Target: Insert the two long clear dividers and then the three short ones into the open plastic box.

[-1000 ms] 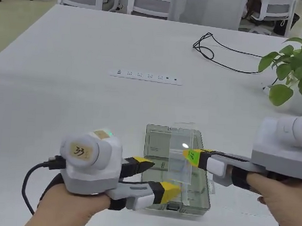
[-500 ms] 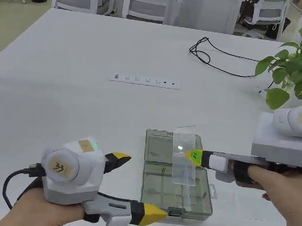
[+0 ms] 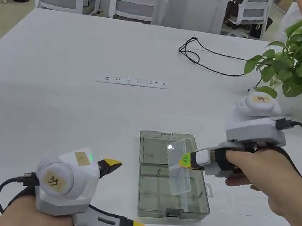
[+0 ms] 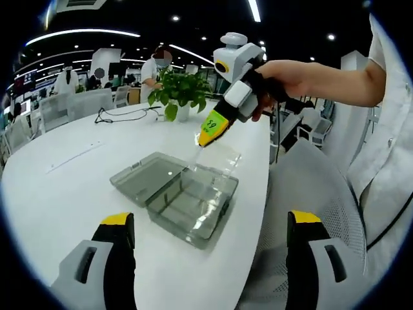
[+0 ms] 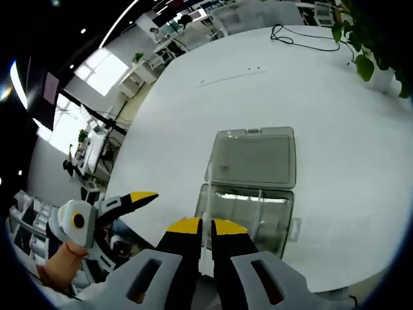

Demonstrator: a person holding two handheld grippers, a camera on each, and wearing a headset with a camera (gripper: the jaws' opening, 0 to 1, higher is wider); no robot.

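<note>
The right gripper (image 3: 185, 159), fingers clamped on a long clear plastic divider (image 3: 182, 179), hangs it just over the open smoky plastic box (image 3: 142, 194); the left gripper (image 3: 130, 196), fingers apart, is farther off.

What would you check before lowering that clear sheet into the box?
1. Box open, lid lying flat: ok.
2. Divider clamped in the right gripper: ok.
3. Divider hanging over the tray, not the lid: ok in the head view.
4. Divider lined up with a slot: cannot tell.
5. Left gripper open and apart from the box: ok.
6. Tray free of other dividers: cannot tell.
</note>
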